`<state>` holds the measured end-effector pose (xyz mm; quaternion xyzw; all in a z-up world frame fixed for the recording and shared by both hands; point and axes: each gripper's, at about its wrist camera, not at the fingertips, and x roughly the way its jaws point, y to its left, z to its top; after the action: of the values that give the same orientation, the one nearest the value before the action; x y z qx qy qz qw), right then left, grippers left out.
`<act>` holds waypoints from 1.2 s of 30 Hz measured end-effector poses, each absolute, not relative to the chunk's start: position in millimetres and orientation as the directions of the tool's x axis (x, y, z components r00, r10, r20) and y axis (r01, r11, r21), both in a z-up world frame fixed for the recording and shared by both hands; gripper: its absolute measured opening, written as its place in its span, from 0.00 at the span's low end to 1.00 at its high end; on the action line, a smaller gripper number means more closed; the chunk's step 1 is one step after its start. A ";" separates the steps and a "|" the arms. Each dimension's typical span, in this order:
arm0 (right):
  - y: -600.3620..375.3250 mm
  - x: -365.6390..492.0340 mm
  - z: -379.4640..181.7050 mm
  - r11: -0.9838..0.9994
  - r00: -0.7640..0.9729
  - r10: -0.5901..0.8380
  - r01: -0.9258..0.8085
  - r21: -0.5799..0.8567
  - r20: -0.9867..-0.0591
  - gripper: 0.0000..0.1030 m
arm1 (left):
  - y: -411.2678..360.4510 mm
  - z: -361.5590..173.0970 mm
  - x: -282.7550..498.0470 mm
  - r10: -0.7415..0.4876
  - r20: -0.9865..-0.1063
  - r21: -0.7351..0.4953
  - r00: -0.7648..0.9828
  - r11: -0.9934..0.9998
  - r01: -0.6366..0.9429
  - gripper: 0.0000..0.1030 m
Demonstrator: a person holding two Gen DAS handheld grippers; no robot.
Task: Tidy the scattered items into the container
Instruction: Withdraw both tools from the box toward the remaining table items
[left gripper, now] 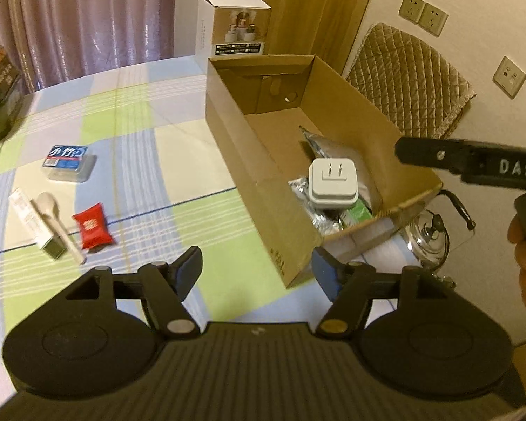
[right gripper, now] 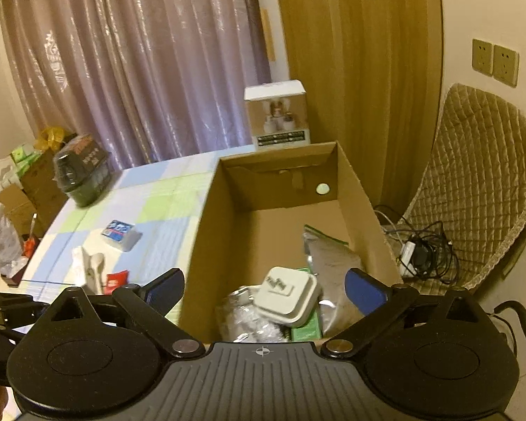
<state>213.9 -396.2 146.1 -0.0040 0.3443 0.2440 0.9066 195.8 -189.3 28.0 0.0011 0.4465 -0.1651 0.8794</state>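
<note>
Cardboard box point(right gripper: 207, 238): white adapter point(right gripper: 287, 294) hides items beneath; both grippers' jaws apart.

Brown cardboard box point(left gripper: 263, 161), white plug point(left gripper: 333, 182), red packet point(left gripper: 93, 229), checked tablecloth point(left gripper: 140, 161)

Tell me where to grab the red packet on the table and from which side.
Take the red packet across its narrower width, at the puffy middle, coming straight down from above. It lies flat on the tablecloth, so only the top is open. The spoon lies close on its left; set the left gripper fingers clear of it.
</note>
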 end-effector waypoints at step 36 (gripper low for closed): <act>-283.4 73.0 161.3 0.733 0.489 0.573 -0.664 0.146 -0.657 1.00 | -8.2 64.8 43.4 -0.060 -0.774 -0.120 0.631 0.991 -0.052 0.99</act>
<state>73.0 -283.4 161.3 -0.0638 0.3551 0.3595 0.8606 43.4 -8.2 64.8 -0.0655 0.4297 -0.0022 0.9006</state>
